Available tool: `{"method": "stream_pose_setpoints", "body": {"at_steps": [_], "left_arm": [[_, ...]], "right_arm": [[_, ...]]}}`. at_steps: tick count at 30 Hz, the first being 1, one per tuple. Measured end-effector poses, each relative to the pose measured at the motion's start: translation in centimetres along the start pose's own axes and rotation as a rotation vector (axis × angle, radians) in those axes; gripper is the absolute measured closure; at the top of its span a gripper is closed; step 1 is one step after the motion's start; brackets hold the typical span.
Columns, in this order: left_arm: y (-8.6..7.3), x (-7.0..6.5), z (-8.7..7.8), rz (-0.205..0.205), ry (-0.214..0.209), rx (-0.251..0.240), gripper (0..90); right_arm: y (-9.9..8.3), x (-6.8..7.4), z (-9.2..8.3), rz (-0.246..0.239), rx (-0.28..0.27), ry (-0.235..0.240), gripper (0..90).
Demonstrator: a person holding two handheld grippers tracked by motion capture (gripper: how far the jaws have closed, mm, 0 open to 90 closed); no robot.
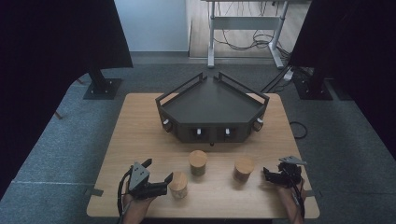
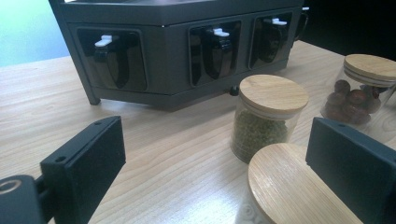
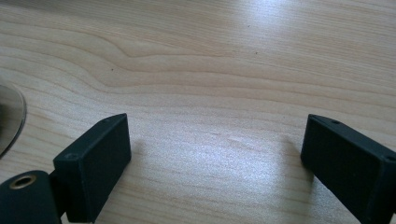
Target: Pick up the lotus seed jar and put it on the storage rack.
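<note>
Left gripper [image 1: 161, 176] reaching for the nearest jar [image 1: 178, 185].
Jaws spread, jar seemingly just beside one; next, centre and close. Right gripper [image 1: 267, 173] idle, jaws spread, right of it.

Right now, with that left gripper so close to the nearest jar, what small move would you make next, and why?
Probably ease the left gripper a little toward its own right-hand jaw, then close. Its jaws stand open, and the nearest jar sits off-centre between them, close beside that jaw, with a wide gap to the other. Centring it first should let both jaws meet the jar evenly rather than nudge it across the table.
</note>
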State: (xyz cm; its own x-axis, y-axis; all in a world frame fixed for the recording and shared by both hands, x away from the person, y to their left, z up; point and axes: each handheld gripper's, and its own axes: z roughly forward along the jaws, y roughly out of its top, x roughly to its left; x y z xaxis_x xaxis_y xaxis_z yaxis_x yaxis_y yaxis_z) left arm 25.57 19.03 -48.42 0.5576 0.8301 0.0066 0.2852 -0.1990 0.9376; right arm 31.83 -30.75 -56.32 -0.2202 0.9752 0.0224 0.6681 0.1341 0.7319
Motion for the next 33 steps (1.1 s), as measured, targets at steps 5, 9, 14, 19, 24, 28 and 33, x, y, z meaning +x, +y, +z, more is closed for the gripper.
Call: {"method": "stream_pose_setpoints", "body": {"at_steps": [5, 9, 14, 19, 24, 28, 33], "left_arm": [[0.0, -0.3, 0.1, 0.004, -0.008, -0.002, 4.4], [0.0, -0.6, 0.2, 0.004, -0.017, -0.005, 4.4], [-0.1, -1.0, 0.3, 0.010, -0.025, -0.004, 4.4], [-0.1, -1.2, 0.5, 0.012, -0.031, -0.004, 4.4], [-0.1, -1.5, 0.6, 0.013, -0.039, -0.004, 4.4], [-0.2, -1.6, 0.7, 0.013, -0.045, 0.000, 4.4], [-0.3, -1.8, 0.7, 0.013, -0.049, -0.001, 4.4]], "right_arm": [[0.0, 0.0, 0.0, -0.001, 0.000, 0.001, 7.8], [0.0, 0.0, 0.0, -0.002, 0.000, 0.001, 7.8], [0.0, 0.0, 0.0, -0.003, 0.000, 0.001, 7.8], [0.0, 0.0, 0.0, -0.003, 0.000, 0.001, 7.8], [0.0, 0.0, 0.0, -0.003, 0.000, 0.002, 7.8], [0.0, 0.0, 0.0, -0.003, 0.000, 0.002, 7.8], [0.0, 0.0, 0.0, -0.003, 0.000, 0.001, 7.8]]}}
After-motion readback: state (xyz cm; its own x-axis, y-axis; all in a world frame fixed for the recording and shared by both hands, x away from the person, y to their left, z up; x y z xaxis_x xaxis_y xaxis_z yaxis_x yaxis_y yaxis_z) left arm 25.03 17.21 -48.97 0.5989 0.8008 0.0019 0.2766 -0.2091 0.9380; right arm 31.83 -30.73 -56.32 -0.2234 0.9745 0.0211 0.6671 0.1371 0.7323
